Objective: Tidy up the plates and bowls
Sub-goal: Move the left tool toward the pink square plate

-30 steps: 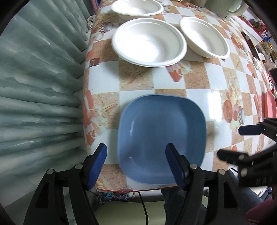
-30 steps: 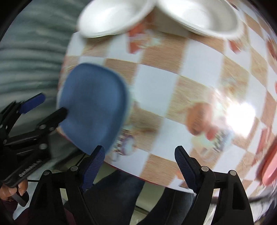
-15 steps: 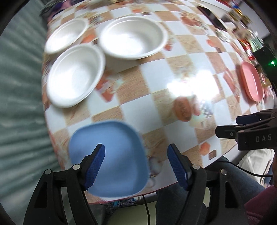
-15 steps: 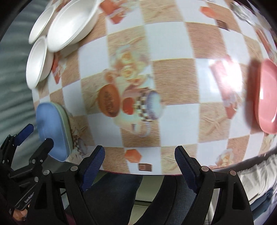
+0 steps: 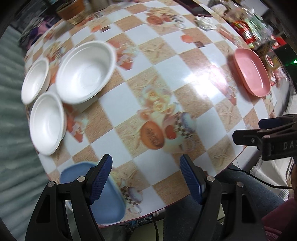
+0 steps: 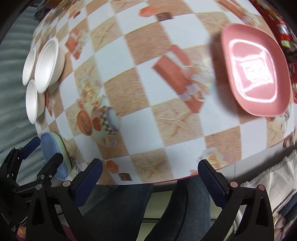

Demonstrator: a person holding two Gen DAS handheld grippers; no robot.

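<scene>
A blue square plate (image 5: 109, 202) lies at the table's near left corner; it also shows in the right wrist view (image 6: 51, 148). Three white bowls sit at the left: a large one (image 5: 85, 70) and two smaller ones (image 5: 47, 123) (image 5: 34, 80); they also show in the right wrist view (image 6: 47, 64). A pink square plate (image 5: 250, 71) (image 6: 254, 68) lies at the far right. My left gripper (image 5: 146, 176) is open and empty above the near edge, right of the blue plate. My right gripper (image 6: 148, 178) is open and empty at the near edge; it also shows in the left wrist view (image 5: 263, 129).
The table (image 5: 167, 74) has a checkered orange and white cloth. Jars and packets (image 5: 248, 27) crowd the far right edge, and a brown pot (image 5: 70, 9) stands at the far left. A grey-green curtain (image 5: 11, 129) hangs at the left. A person's legs are below the near edge.
Both grippers have swung to the right. The blue plate has slid from the middle to the lower left of the left view. The pink plate has come into fuller view.
</scene>
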